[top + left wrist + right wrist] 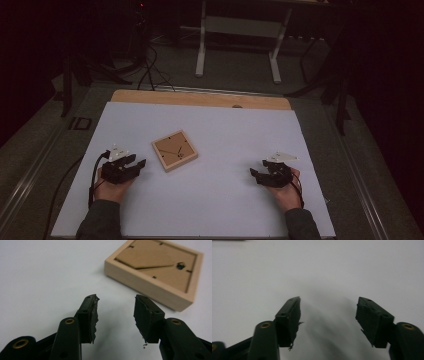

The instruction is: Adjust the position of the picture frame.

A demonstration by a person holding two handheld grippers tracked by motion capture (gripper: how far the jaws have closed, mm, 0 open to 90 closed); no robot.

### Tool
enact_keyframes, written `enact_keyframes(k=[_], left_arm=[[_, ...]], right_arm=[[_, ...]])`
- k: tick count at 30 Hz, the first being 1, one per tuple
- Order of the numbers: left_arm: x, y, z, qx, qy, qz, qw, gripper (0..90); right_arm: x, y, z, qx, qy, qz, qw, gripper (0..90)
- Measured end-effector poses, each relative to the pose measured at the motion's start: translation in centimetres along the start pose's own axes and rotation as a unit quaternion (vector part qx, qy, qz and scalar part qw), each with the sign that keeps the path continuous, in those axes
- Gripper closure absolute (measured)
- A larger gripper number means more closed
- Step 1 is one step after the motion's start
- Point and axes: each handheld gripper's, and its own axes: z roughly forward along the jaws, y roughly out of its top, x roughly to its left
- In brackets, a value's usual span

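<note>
A square wooden frame (174, 150) lies back side up on the white sheet (220, 125), with a brown backing board set in it. My left gripper (139, 163) rests on the sheet just left of the frame, jaws open and empty. In the left gripper view the frame (155, 272) lies ahead and to the right of the left gripper (116, 301), a short gap away. My right gripper (254, 173) sits on the sheet at the right, far from the frame, pointing left. The right gripper (328, 301) stands open over bare white sheet with nothing between the pads.
The white sheet covers a wooden tabletop whose far edge (200, 97) shows. Beyond it stand white table legs (201, 55) on a dark floor with cables (150, 70). A cable (94, 172) trails from the left gripper.
</note>
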Motion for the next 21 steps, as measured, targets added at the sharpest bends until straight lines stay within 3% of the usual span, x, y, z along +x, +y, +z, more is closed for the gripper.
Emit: enact_keyframes(k=[7, 12, 15, 21], left_arm=[[-0.23, 0.06, -0.25, -0.011, -0.009, 0.011, 0.9998, 54.7], [-0.11, 0.18, -0.26, -0.02, -0.028, -0.003, 0.9994, 53.5], [-0.17, 0.23, -0.3, -0.026, -0.025, 0.0, 0.9993, 50.3], [0.03, 0.22, -0.47, -0.029, -0.038, -0.004, 0.9989, 54.3]], right_arm=[[0.21, 0.06, 0.0, 0.002, 0.004, -0.007, 1.0, 42.5], [0.32, 0.15, -0.13, -0.006, 0.01, -0.006, 0.9999, 43.7], [0.5, 0.21, -0.12, -0.006, 0.013, -0.008, 0.9999, 44.5], [0.57, 0.26, -0.18, -0.005, 0.017, -0.014, 0.9997, 48.5]])
